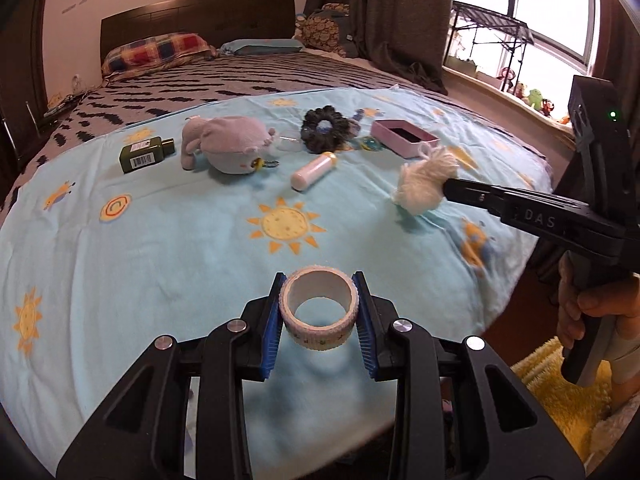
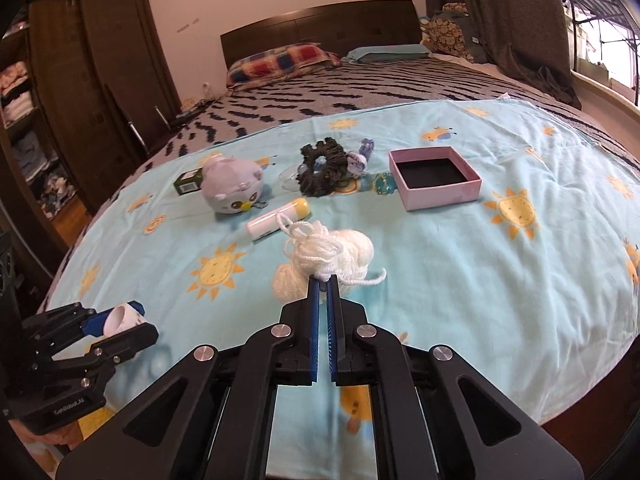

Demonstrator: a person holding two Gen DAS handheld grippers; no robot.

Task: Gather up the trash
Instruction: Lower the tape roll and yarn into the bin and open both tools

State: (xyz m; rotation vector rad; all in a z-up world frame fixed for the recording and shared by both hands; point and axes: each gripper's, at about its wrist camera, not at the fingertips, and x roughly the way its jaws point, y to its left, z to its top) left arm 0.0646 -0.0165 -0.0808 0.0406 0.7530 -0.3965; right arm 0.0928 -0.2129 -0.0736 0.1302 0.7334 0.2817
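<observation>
The left claw (image 1: 319, 312) grips a roll of patterned tape (image 1: 319, 310) over the sun-print blanket (image 1: 160, 264); the right claw (image 2: 324, 280) pinches a white yarn bundle (image 2: 324, 258) above it, near the pink box (image 2: 434, 178).

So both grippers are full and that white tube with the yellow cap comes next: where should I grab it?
Grip the white tube across its middle, coming straight down from above. It lies flat on the blue sheet, long and narrow, with room on both long sides for the fingers.
</observation>
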